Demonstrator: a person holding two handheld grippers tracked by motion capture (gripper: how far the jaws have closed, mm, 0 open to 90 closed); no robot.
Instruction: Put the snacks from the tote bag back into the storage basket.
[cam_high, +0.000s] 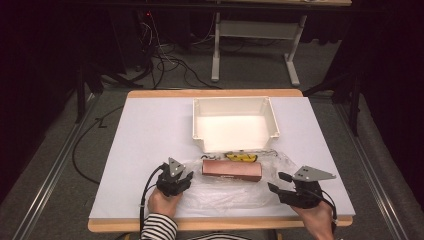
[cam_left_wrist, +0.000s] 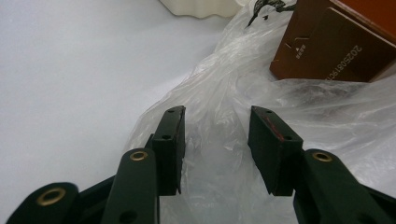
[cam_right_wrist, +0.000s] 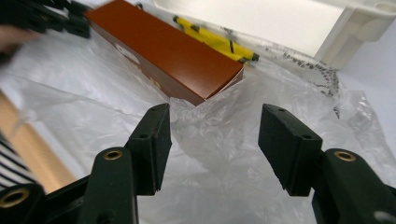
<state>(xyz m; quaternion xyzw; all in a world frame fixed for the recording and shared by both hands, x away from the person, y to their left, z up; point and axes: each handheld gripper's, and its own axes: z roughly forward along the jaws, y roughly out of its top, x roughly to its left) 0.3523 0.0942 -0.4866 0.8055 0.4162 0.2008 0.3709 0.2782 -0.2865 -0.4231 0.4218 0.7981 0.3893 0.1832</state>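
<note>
On the white tabletop (cam_high: 150, 135) a clear plastic bag (cam_high: 230, 187) is spread flat, crumpled, at the near edge, and a brown carton (cam_high: 232, 170) is seen lying lengthwise within or on it; which of the two cannot be told. Just beyond the carton, at its 12 o'clock, a yellow item (cam_high: 241, 157) is seen against the near wall of a white tray (cam_high: 235, 102), which stands at 12 o'clock from the bag. The left tool (cam_high: 181, 181) is set at the bag's 9 o'clock edge; in the left gripper view (cam_left_wrist: 215, 140) its jaws are seen parted with loose film lying between them, the pads not pressing on it. The right tool (cam_high: 277, 186) is held at the bag's 3 o'clock edge, and in the right gripper view (cam_right_wrist: 214, 147) it is shown released, jaws wide apart above the film, nothing gripped.
</note>
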